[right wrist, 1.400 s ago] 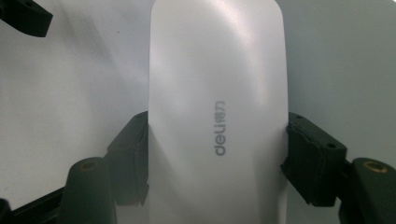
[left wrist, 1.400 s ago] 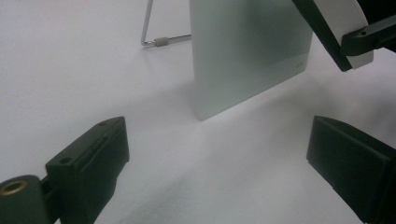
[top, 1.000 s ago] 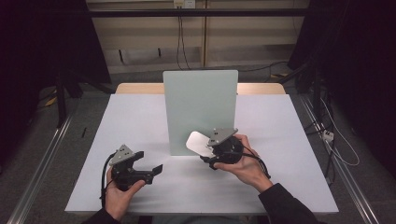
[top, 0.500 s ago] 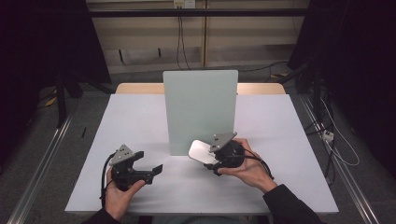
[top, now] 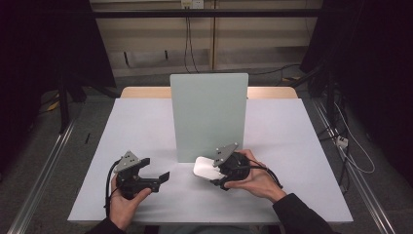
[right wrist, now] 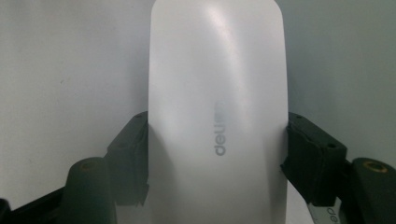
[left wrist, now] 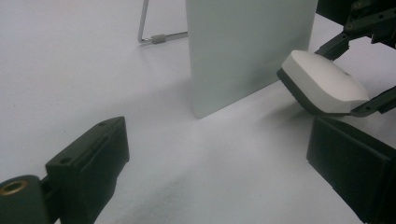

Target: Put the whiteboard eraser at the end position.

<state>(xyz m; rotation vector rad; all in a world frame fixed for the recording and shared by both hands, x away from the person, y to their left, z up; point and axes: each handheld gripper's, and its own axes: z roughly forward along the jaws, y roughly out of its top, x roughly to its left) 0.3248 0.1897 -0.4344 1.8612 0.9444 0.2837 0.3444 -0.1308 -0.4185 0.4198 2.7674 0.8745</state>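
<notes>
A white computer mouse [top: 204, 168] with a dark underside hangs tilted just above the table, in front of the upright pale green board [top: 209, 114]. My right gripper [top: 215, 171] is shut on its sides; in the right gripper view the black pads [right wrist: 310, 158] press both flanks of the mouse [right wrist: 215, 93], which bears a grey logo. My left gripper [top: 156, 169] rests near the table's front left, open, with nothing between its fingers. In the left gripper view, its jaws [left wrist: 219, 161] stand wide apart, and the mouse [left wrist: 327, 86] is ahead to the right, beside the board [left wrist: 243, 46].
The white table [top: 122, 126] has bare room left and right of the board. A wire stand [left wrist: 152, 37] props the board from behind. Dark floor, rails and cables lie beyond the table's edges.
My right gripper has brought the mouse a little lower and nearer the table's front edge, away from the board. The left gripper has stayed put.
</notes>
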